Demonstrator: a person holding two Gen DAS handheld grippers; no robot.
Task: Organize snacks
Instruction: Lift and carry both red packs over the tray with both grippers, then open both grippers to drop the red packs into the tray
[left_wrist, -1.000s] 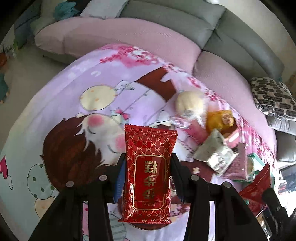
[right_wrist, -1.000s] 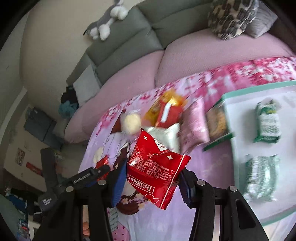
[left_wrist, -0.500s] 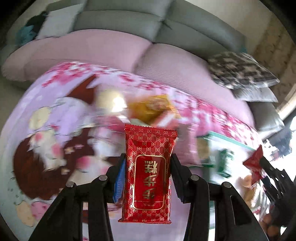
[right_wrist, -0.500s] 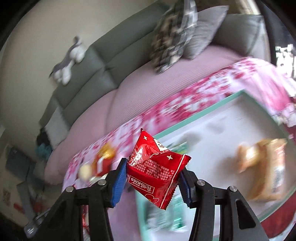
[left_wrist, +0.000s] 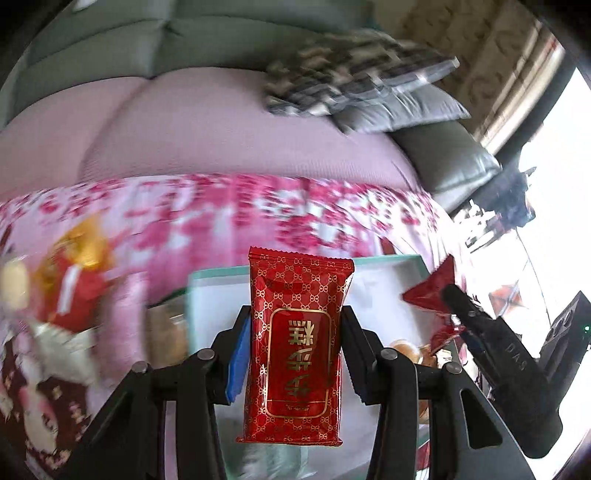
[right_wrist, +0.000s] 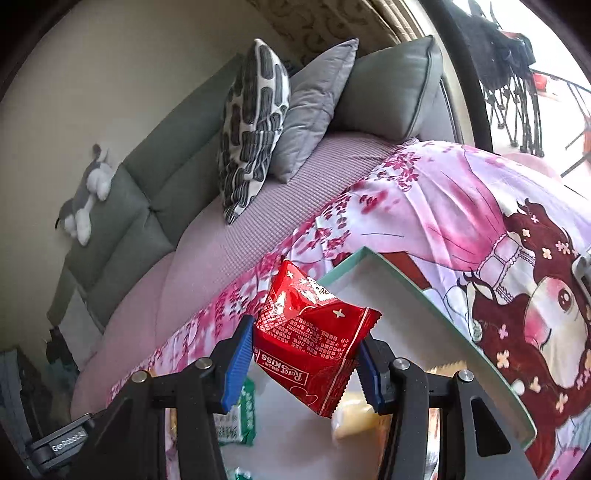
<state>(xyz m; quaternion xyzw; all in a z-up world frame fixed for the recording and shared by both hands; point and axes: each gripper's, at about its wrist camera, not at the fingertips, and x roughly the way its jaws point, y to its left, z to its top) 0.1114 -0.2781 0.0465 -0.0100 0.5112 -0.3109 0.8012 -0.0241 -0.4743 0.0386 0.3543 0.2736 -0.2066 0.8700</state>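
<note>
L gripper (left_wrist: 295, 354): jaws clamped on flat red packet (left_wrist: 295, 350), one finger each side, packet upright betw. blue pads (left_wrist: 238, 363); pointing steeply down.

R gripper (right_wrist: 304, 363): jaws clamped on puffy red pouch (right_wrist: 314, 339), pouch tilted, corner sticking out past right finger; angled down.

In L wrist view, R gripper (left_wrist: 448, 314) at right edge, well apart from L, pouch (left_wrist: 430, 291) at its tip.

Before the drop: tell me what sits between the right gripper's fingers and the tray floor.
Right wrist view: red foil snack packet clamped in right gripper; below, yellow packet on the teal-rimmed tray.
</note>
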